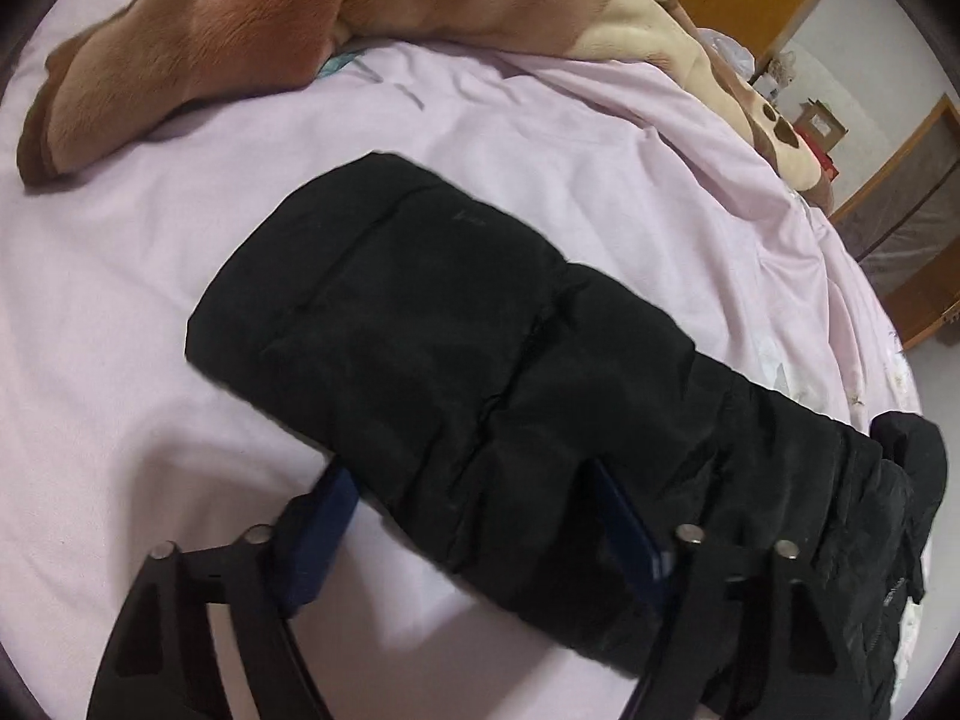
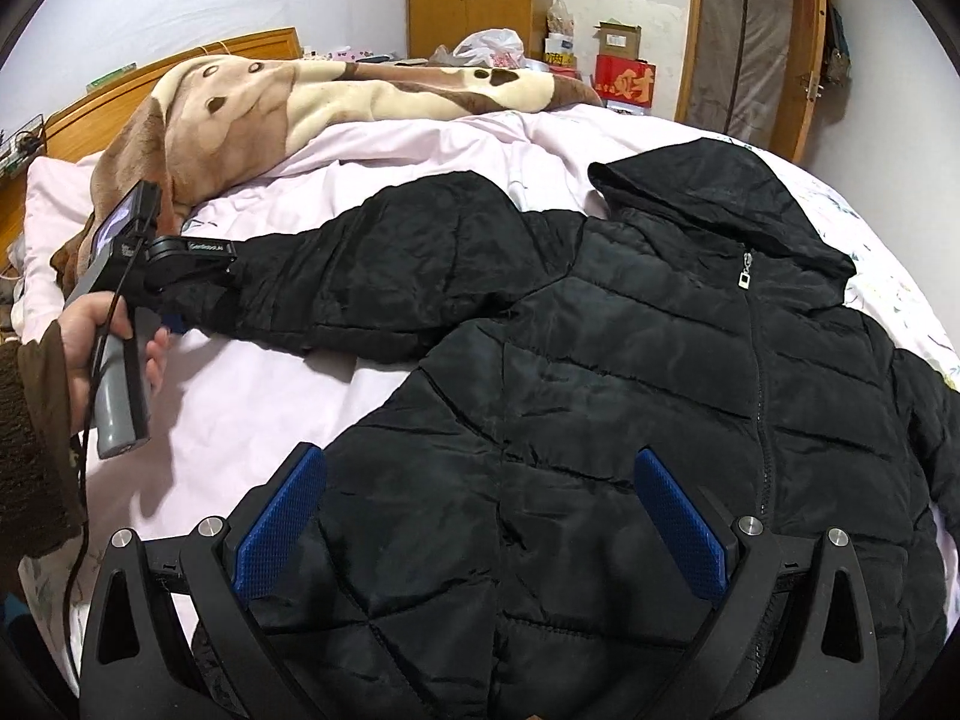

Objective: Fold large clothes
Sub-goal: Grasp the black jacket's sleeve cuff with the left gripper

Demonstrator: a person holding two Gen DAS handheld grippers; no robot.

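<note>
Jacket [image 2: 600, 396], a black quilted one with a hood, lies face up and zipped on the bed [image 2: 252, 420], spread flat so its parts can be folded in turn. Nearest, the right gripper [image 2: 480, 516] hangs over the lower body panel, its jaws spread wide with the fabric under and between them, the blue pads not pressing on it. It looks placed to take the hem. To the left of those jaws, one sleeve [image 1: 432, 324] stretches straight out across the pink sheet. The left gripper [image 1: 474, 516], held by a hand [image 2: 108, 342], straddles the sleeve near the cuff. Its jaws stand partly spread, one on each side of the padded cloth; whether they already pinch it I cannot tell. Folding that sleeve inward seems the step in hand. Beyond both jaws a brown plush blanket [image 2: 336, 90] is heaped toward the headboard.
</note>
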